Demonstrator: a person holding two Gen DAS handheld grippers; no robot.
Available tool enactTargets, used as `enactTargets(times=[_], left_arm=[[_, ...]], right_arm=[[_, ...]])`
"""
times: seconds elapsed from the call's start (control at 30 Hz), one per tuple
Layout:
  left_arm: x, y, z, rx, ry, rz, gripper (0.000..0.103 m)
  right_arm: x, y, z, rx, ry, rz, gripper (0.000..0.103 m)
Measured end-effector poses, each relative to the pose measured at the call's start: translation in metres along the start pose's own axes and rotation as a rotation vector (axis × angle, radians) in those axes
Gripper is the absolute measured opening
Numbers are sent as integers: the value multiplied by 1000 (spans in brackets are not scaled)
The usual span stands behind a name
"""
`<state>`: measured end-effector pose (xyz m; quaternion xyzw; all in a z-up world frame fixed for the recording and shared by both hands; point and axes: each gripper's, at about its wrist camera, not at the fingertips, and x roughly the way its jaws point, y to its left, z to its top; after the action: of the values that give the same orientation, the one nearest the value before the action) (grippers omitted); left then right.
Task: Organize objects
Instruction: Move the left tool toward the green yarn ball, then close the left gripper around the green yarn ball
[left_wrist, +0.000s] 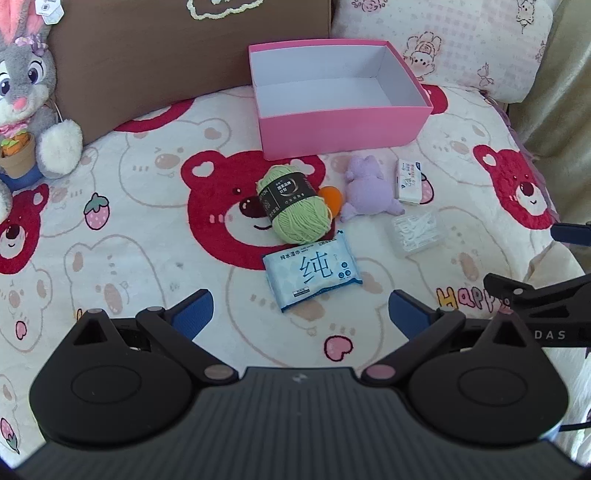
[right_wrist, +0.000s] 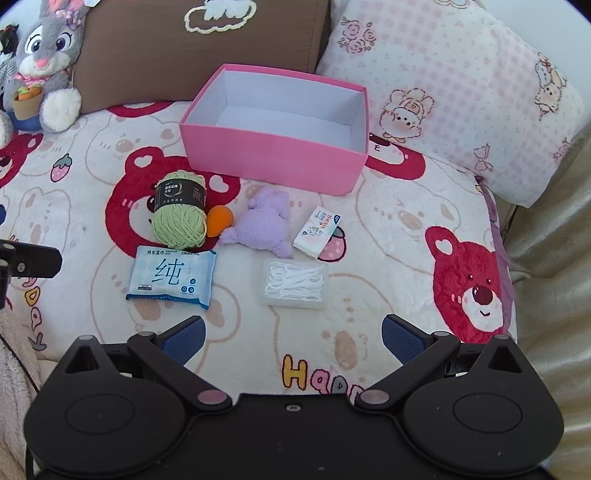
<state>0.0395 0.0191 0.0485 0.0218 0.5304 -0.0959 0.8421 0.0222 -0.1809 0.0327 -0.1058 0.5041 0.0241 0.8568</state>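
On a bear-print blanket (right_wrist: 406, 221), the left gripper (left_wrist: 300, 310) and right gripper (right_wrist: 291, 338) hover with jaws spread wide and empty, seemingly poised to begin sorting. Nearest the left lies a blue wet-wipes pack (left_wrist: 313, 271); nearest the right, a clear box of floss picks (right_wrist: 295, 283). Beyond them sit green yarn (left_wrist: 295, 206), an orange ball (right_wrist: 218, 221) wedged between the yarn and a purple plush (right_wrist: 267, 225), and a small tissue packet (right_wrist: 317, 232), all loose and close together. At the back the pink box (right_wrist: 273, 155) stands open, its white interior apparently bare, likely the intended destination, with a grey rabbit toy (right_wrist: 46, 59) propped well apart against a brown cushion (right_wrist: 147, 48)
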Motion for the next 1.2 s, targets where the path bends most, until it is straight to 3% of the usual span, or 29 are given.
enactTargets(times=[0.17, 0.33, 0.43, 0.57, 0.7, 0.93, 1.1, 1.2], left_arm=[[7, 6, 10, -13, 22, -48, 103], [9, 13, 24, -37, -53, -23, 100], [8, 14, 37, -17, -107, -7, 100], [14, 27, 57, -67, -123, -89, 101], [24, 33, 73, -94, -153, -83, 101], [61, 48, 82, -191, -107, -150, 100], [92, 56, 81, -242, -63, -138, 100], [114, 60, 78, -254, -32, -142, 100]], right_arm=[[4, -1, 7, -7, 9, 21, 103], [11, 0, 20, -16, 1, 65, 103], [15, 2, 28, -36, -29, 132, 103], [15, 5, 38, -30, -141, 252, 103], [35, 12, 52, -17, -128, 322, 103], [78, 20, 68, 43, -121, 466, 103], [106, 41, 77, -18, -129, 443, 102], [120, 48, 80, -22, -135, 474, 102]])
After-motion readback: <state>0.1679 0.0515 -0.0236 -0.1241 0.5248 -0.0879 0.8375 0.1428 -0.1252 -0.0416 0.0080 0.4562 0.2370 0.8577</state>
